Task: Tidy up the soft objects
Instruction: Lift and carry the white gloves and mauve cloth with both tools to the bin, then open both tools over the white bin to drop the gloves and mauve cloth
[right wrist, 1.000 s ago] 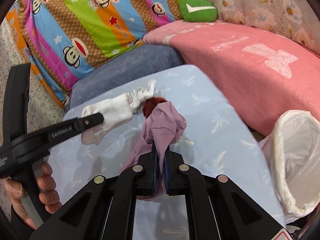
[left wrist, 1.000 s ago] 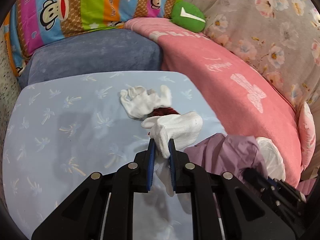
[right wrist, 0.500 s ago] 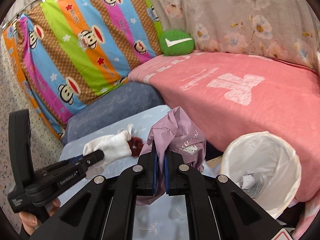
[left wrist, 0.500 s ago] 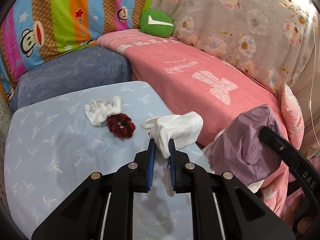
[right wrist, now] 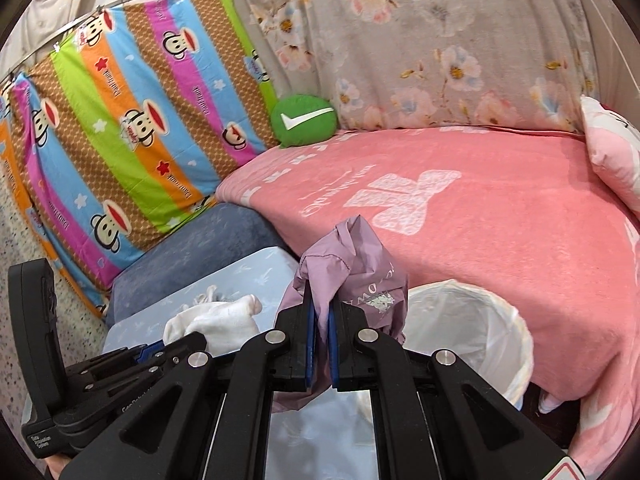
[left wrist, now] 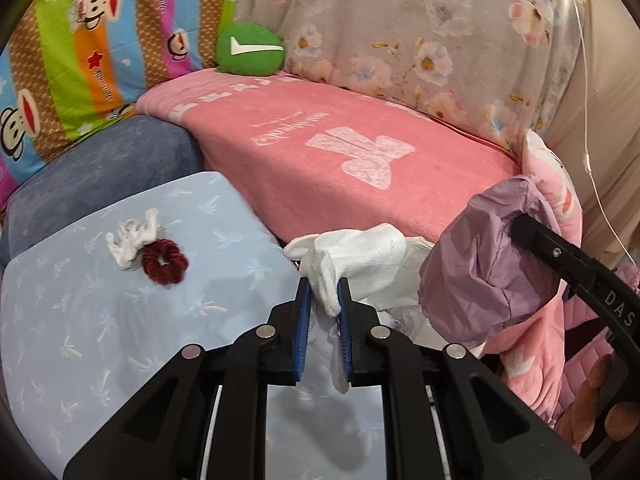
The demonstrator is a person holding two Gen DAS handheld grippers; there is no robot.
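On the pale blue table [left wrist: 120, 320], far left, a small white cloth [left wrist: 134, 236] touches a dark red scrunchie [left wrist: 164, 261]; nr centre the left gripper [left wrist: 323, 300] pinches a white sock [left wrist: 352, 260] above the table's right edge; to the right, the right gripper [right wrist: 323, 312] is clamped on a lilac cloth [right wrist: 356, 264], just left of the white-lined bin [right wrist: 472, 320]; pink blanket [right wrist: 480, 208] beyond.
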